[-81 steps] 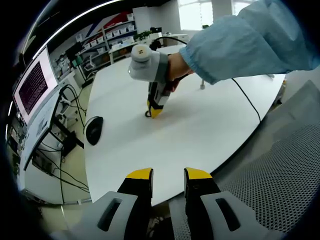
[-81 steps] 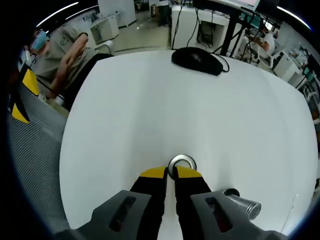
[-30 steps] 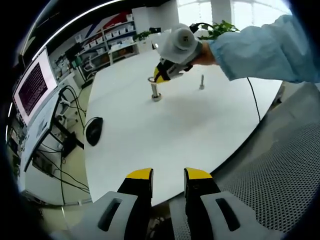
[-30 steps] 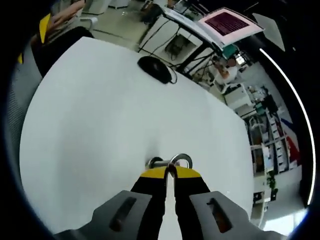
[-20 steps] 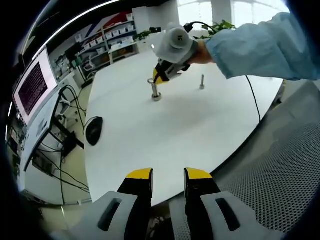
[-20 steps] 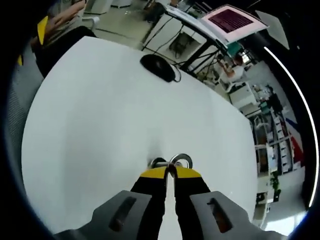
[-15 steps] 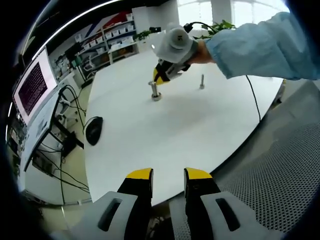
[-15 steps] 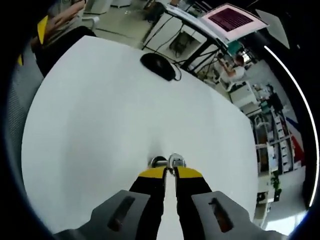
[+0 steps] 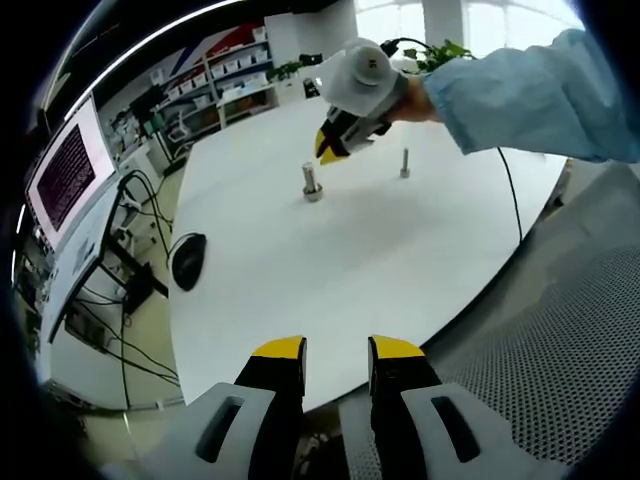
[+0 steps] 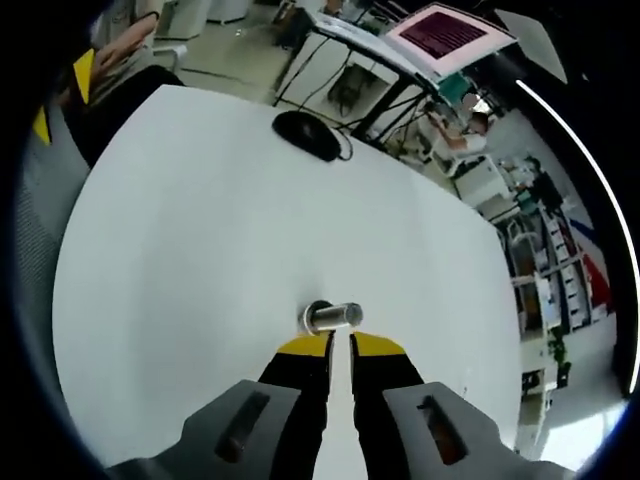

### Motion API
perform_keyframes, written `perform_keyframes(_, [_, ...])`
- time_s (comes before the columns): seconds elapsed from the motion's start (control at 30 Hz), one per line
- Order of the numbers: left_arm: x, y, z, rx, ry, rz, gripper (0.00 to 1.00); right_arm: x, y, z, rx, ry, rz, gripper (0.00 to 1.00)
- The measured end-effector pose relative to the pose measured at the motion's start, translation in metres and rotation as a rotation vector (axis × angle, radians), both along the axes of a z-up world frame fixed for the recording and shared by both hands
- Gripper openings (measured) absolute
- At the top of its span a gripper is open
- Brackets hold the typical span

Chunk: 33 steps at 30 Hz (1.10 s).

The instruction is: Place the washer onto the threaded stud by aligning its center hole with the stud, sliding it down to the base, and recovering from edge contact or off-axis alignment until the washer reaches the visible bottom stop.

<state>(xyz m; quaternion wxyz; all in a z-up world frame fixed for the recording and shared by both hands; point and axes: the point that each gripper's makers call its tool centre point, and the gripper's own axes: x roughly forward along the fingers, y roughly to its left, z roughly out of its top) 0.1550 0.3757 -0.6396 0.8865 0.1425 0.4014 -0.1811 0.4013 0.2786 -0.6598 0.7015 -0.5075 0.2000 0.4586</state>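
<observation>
A short threaded stud (image 9: 312, 182) stands upright on the white round table (image 9: 380, 260). In the right gripper view the stud (image 10: 335, 316) lies just beyond my right gripper (image 10: 341, 342). The right gripper's jaws stand slightly apart with nothing between them. A ring sits at the stud's foot (image 10: 312, 318); whether it is the washer or the stud's own flange I cannot tell. In the left gripper view the right gripper (image 9: 325, 152) hovers above and to the right of the stud, held by a hand in a blue sleeve (image 9: 520, 90). My left gripper (image 9: 336, 350) is open off the table's near edge.
A second thin stud (image 9: 404, 165) stands right of the first. A black mouse (image 9: 188, 258) (image 10: 308, 135) lies near the table edge beside a monitor (image 9: 68, 170) and cables. A black cable (image 9: 510, 210) crosses the table. A grey mesh chair (image 9: 560, 340) is close by.
The right gripper has let go of the washer at the stud and drawn back and up from it; its jaws have parted. The left gripper has stayed still.
</observation>
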Motion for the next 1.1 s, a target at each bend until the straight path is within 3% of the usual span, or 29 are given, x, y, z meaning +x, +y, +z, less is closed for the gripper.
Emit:
perform_keyframes(0.27, [-0.001, -0.004, 0.002, 0.004, -0.009, -0.005, 0.23, -0.006, -0.023, 0.023, 0.092, 0.019, -0.087, 0.10])
perform_keyframes(0.57, [-0.003, -0.007, 0.002, 0.014, -0.009, -0.008, 0.23, -0.024, -0.066, 0.059, 0.227, 0.049, -0.204, 0.13])
perform_keyframes(0.93, [-0.008, -0.003, -0.002, 0.030, 0.012, 0.006, 0.23, -0.059, -0.135, 0.095, 0.421, 0.131, -0.361, 0.20])
perform_keyframes(1.1, [-0.007, -0.001, 0.000, 0.005, -0.002, 0.016, 0.23, -0.084, -0.160, 0.116, 0.560, 0.146, -0.391, 0.23])
